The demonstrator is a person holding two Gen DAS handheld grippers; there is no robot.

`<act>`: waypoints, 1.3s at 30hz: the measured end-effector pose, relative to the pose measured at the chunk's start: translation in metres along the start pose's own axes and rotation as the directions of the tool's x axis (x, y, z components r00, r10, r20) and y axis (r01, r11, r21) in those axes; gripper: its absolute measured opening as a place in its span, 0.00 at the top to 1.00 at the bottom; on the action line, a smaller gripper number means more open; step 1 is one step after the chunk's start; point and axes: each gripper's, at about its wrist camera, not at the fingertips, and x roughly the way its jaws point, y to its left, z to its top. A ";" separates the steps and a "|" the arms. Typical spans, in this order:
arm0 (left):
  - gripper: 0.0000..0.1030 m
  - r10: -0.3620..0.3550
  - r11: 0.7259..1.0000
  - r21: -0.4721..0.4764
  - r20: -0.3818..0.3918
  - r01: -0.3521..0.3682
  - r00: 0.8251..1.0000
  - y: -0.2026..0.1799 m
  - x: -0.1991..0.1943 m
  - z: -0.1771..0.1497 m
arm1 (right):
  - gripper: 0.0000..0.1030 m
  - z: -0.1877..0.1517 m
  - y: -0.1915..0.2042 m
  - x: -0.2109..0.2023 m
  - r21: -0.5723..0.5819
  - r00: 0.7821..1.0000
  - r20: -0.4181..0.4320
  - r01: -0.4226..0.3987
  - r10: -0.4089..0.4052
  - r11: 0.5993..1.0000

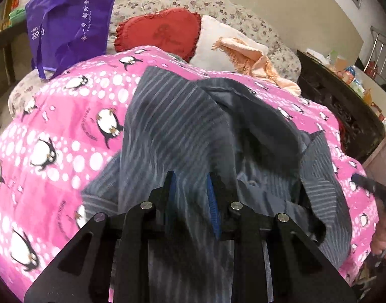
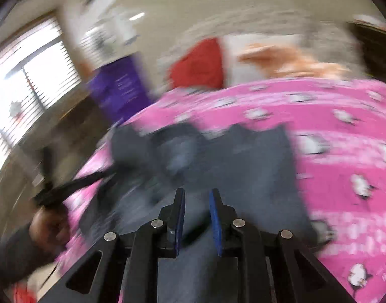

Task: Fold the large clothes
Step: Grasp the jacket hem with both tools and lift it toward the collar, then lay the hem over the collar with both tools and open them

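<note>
A grey striped shirt (image 1: 175,131) lies crumpled on a pink penguin-print quilt (image 1: 66,126). My left gripper (image 1: 191,179) is shut on a bunch of the shirt's fabric, which runs between its blue pads and down toward the camera. In the blurred right wrist view the same shirt (image 2: 243,156) lies on the quilt (image 2: 344,126). My right gripper (image 2: 197,194) hangs over the shirt with a gap between its fingers and nothing held in it. The left gripper (image 2: 66,186) and the hand holding it show at the left of that view.
A purple tote bag (image 1: 72,20) stands at the back left. A red heart cushion (image 1: 162,30), a white pillow (image 1: 218,40) with a peach cloth (image 1: 253,60) and a floral quilt (image 1: 218,7) lie behind. A dark wooden cabinet (image 1: 339,106) stands at the right.
</note>
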 end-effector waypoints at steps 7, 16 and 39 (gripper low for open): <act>0.73 0.021 1.000 -0.014 -0.038 -0.021 0.999 0.001 0.024 -0.047 | 0.51 0.028 0.021 0.038 -0.137 0.989 -0.085 0.110 -0.122 0.985; 0.71 -0.080 0.994 -0.070 -0.013 0.079 0.997 0.019 0.031 -0.057 | 0.95 0.017 -0.004 0.104 -0.190 0.956 -0.269 0.068 -0.119 0.979; 0.71 -0.096 0.991 -0.091 -0.011 0.095 0.995 0.027 0.031 -0.059 | 0.86 0.043 -0.017 -0.010 0.064 0.972 0.174 0.150 -0.159 0.987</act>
